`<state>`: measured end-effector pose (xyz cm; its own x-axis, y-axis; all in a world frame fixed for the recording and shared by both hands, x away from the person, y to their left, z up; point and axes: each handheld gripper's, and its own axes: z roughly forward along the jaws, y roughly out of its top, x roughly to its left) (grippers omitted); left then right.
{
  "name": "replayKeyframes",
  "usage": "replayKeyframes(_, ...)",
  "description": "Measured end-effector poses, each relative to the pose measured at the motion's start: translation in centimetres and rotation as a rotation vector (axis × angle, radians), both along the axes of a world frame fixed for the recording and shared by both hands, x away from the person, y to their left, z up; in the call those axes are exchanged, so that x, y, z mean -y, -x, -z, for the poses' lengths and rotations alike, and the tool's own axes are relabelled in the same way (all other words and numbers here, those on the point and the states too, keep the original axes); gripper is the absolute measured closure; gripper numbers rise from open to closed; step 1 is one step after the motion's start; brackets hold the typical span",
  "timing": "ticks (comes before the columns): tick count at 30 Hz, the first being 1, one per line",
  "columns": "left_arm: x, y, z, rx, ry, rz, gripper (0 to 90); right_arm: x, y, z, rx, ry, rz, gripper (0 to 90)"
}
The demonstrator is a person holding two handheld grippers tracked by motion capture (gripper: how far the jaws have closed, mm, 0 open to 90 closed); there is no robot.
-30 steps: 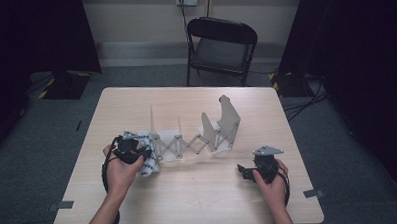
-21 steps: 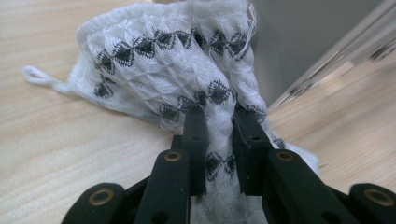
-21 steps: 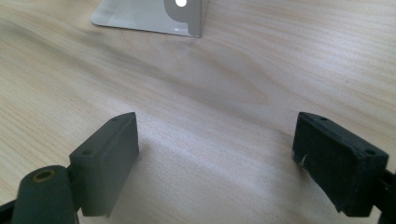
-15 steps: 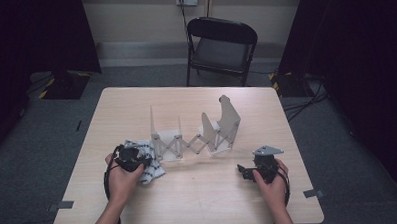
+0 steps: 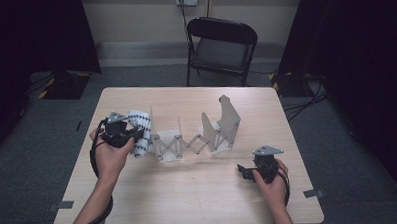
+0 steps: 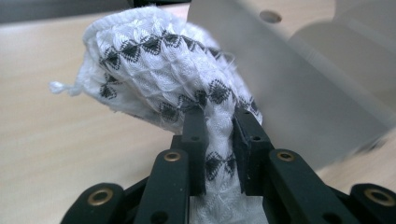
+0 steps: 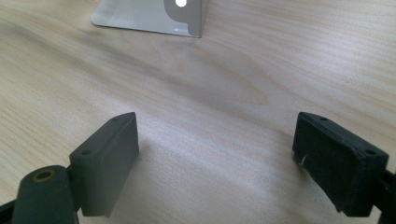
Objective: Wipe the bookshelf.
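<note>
White cloth with a black diamond pattern [image 5: 140,130] hangs bunched from my left gripper [image 6: 219,133], whose two black jaws are pressed together on a twisted fold of the fabric; in the left gripper view the rest of the cloth swells into a rounded bundle just beyond the jaw tips, with a small knotted thread sticking out at one side. From the high view I see my left gripper [image 5: 118,133] over the left part of the light wooden tabletop [image 5: 189,192], about midway between the far and near edges, with the cloth right against the left end of the white folding rack with scissor-link struts and upright panels [image 5: 197,137]. One pale panel of that rack [image 6: 299,93] stands just beside the cloth in the left gripper view. My right gripper [image 5: 253,170] sits low near the right edge, towards the near-right corner, well apart from the rack. Its jaws are spread wide over bare wood [image 7: 210,116], nothing between them, and a corner of the rack's base [image 7: 154,16] lies ahead of them.
</note>
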<state>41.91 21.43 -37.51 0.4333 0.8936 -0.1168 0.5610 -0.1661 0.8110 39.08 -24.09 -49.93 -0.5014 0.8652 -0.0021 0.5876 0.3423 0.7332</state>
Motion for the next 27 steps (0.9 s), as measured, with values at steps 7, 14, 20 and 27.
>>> replayKeyframes(7,0.4,-0.8,0.5,0.005,0.023,0.001,76.1,0.0,-0.1,0.0,0.002,0.0,-0.005,13.9)
replayKeyframes(14,0.6,-1.0,3.1,-0.04,0.013,0.007,76.1,0.0,-0.1,0.0,0.002,0.001,-0.005,13.8)
replayKeyframes(20,0.8,-0.9,5.5,-0.083,-0.002,0.01,76.1,0.0,-0.1,0.0,0.002,0.001,-0.006,13.8)
replayKeyframes(27,0.8,-0.4,7.8,-0.115,-0.003,0.01,75.9,0.0,-0.1,0.0,0.002,0.0,-0.005,13.9)
